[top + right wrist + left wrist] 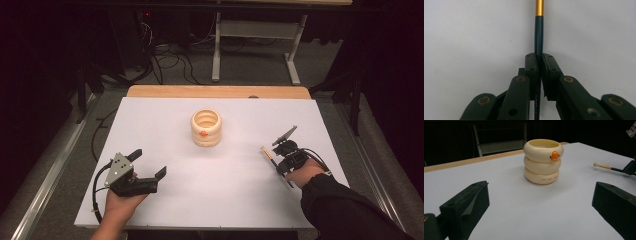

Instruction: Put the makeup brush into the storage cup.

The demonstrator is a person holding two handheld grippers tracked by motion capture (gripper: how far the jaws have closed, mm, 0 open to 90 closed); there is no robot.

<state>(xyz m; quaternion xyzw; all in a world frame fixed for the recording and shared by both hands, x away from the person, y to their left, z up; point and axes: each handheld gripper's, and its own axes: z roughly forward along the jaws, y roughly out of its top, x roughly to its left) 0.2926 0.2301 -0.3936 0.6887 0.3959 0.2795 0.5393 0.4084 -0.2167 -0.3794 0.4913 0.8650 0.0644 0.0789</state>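
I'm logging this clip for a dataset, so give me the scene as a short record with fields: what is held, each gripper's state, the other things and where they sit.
held thing: makeup brush, dark handle, gold ferrule, pale bristle tip
right gripper: shut on the brush handle, over the table's right side
left gripper: fingers wide apart, nothing between them, at the table's near left
container: cream ringed cup with orange knob, upright mid-table, apart from both grippers
surface: white table

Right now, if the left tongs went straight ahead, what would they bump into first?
Probably the cup. It stands upright, nearly dead ahead of the open left tongs, with bare table between them. Depth is hard to judge.
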